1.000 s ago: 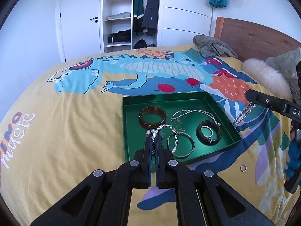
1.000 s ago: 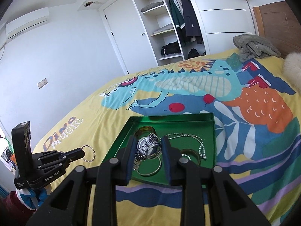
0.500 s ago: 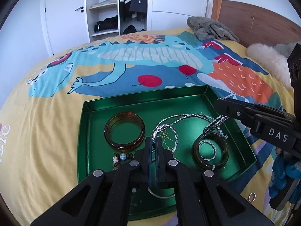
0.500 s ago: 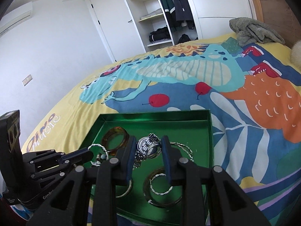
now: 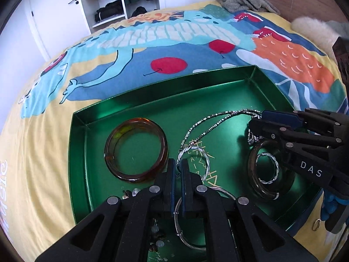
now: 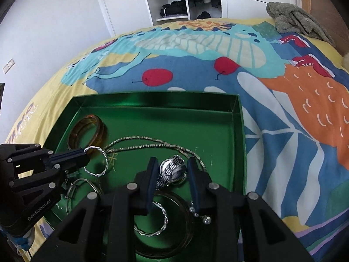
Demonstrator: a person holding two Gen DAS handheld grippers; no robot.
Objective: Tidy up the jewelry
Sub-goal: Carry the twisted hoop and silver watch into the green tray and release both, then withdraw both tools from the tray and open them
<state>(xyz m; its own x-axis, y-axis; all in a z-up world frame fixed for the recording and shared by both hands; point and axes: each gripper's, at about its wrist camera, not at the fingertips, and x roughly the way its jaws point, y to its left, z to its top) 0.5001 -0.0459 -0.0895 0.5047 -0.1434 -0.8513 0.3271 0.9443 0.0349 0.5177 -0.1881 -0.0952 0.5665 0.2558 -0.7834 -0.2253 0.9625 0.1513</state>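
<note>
Low in the left wrist view, the left gripper (image 5: 178,170) pinches a twisted ring (image 5: 204,163) over the tray (image 5: 152,92). Lower centre of the right view, the right gripper (image 6: 172,174) clasps a watch (image 6: 172,171). Bangle (image 5: 136,149), chain (image 5: 209,122) and other pieces already lie inside; one small ring (image 5: 316,224) remains on the bedspread (image 5: 43,152).

My tray (image 5: 218,91) looks like glossy green metal, mirror-smooth inside. The amber bangle (image 5: 136,150) is translucent, shiny plastic. The chain (image 6: 152,145) and watch (image 6: 172,170) are bright metal. The bedspread (image 6: 283,100) is soft matt cloth.
</note>
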